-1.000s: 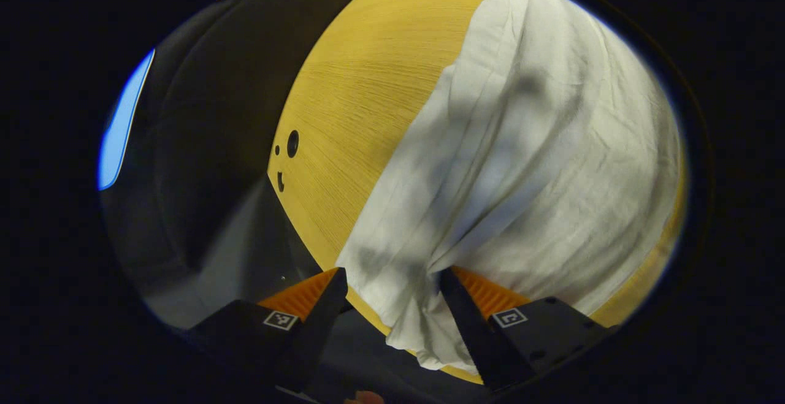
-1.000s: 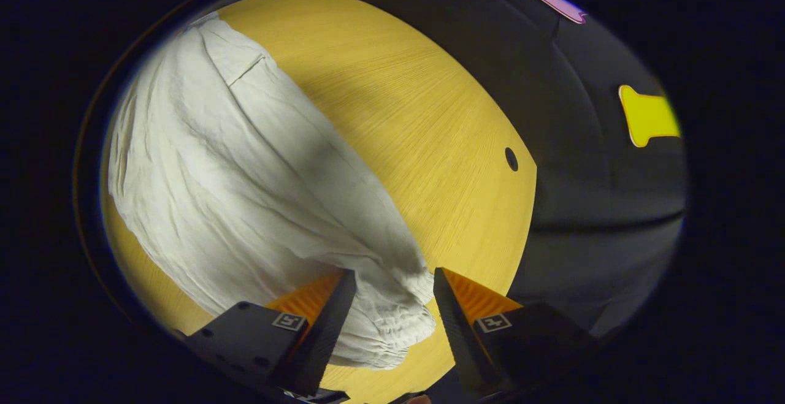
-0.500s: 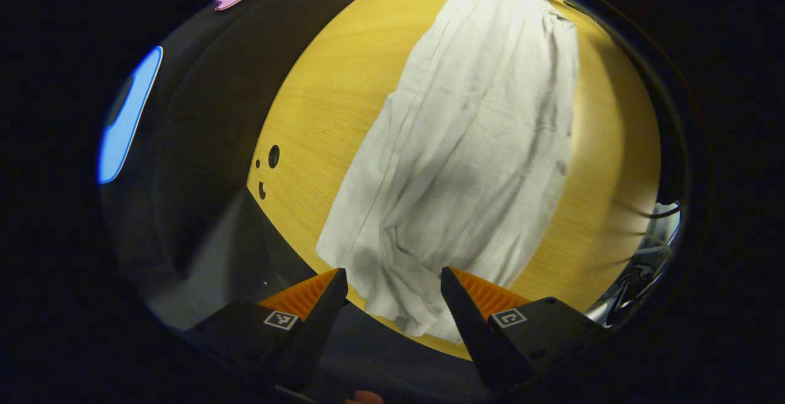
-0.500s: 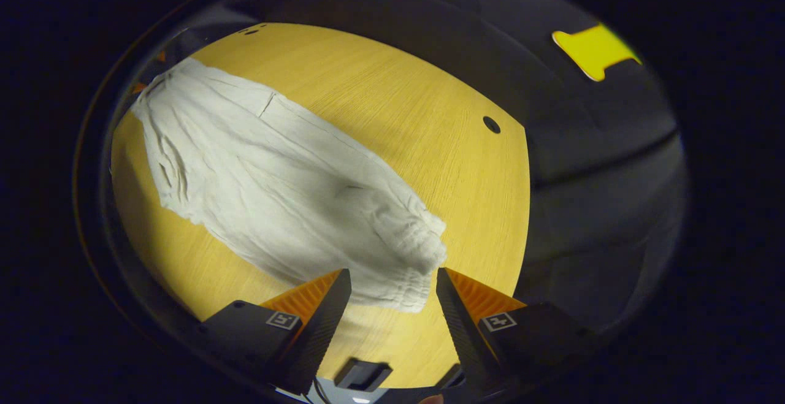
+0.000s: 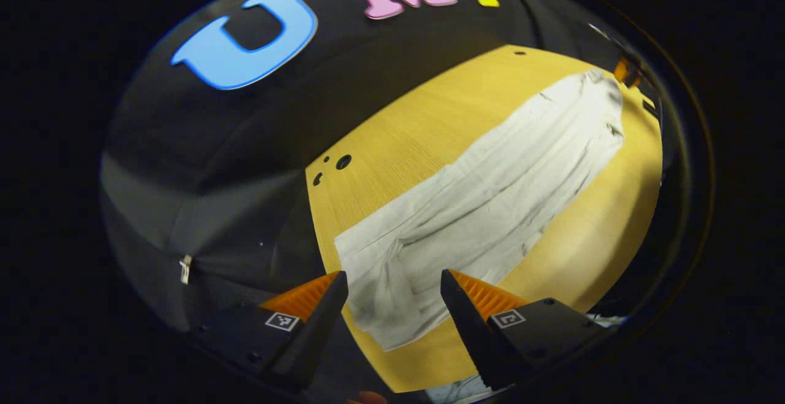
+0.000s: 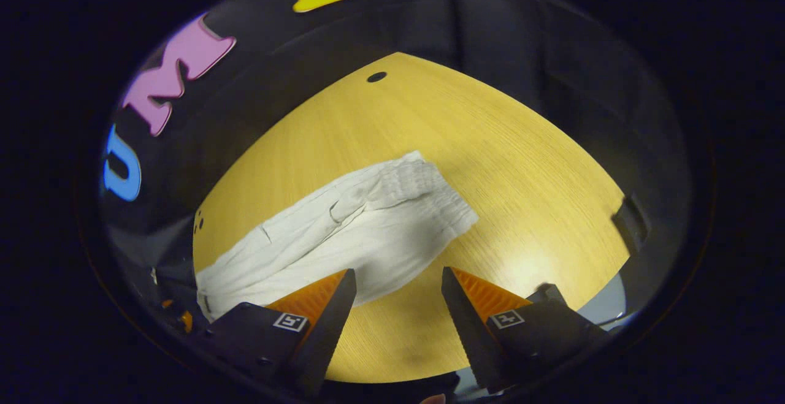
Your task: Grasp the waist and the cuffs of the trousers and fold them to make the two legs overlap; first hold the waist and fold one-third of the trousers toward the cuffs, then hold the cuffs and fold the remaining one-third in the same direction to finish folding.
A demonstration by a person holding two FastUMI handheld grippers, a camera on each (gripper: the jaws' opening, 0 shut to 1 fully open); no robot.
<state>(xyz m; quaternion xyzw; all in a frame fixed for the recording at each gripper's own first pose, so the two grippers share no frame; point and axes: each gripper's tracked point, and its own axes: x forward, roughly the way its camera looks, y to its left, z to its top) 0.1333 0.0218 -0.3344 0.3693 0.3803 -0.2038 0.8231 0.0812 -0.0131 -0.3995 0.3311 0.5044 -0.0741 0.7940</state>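
Now, with both legs of the trousers point(image 5: 484, 208) stacked flat along the table point(image 6: 521, 165), our left gripper point(image 5: 392, 297) and right gripper point(image 6: 397, 293) hover wide open and empty, and should pinch both waist point(image 6: 423, 186) corners.

From the right gripper view, I saw my gripper point(image 6: 395, 306) cover the trousers' point(image 6: 343, 232) near edge; their far end was too small to make out.

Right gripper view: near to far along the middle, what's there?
Open right tool → bare strip of wooden table → white trousers, elastic waist end → more bare table → small round hole → black cloth wall.
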